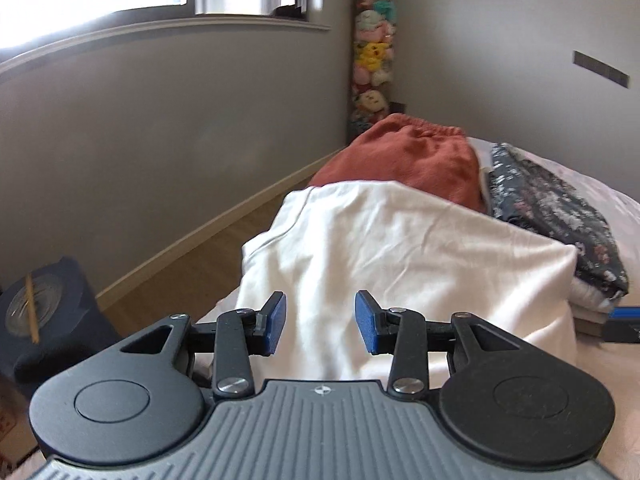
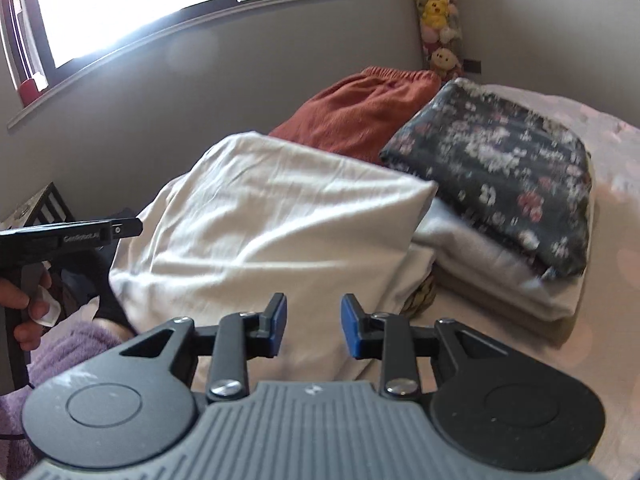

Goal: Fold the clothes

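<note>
A folded white garment [image 1: 400,256] lies on the bed in front of both grippers; it also shows in the right wrist view [image 2: 272,220]. My left gripper [image 1: 320,324] is open and empty, just above the garment's near edge. My right gripper [image 2: 313,326] is open and empty, over the garment's near right corner. Behind it lies a rust-orange garment [image 1: 412,156] [image 2: 360,104]. To the right stands a stack of folded clothes topped by a dark floral piece [image 1: 556,208] [image 2: 504,168].
The bed's pale sheet [image 2: 600,340] extends right. The grey wall and window [image 2: 120,12] are at the left, wooden floor [image 1: 208,252] below. A column of plush toys [image 1: 372,52] stands in the corner. The left gripper's body [image 2: 68,236] and hand show at the far left.
</note>
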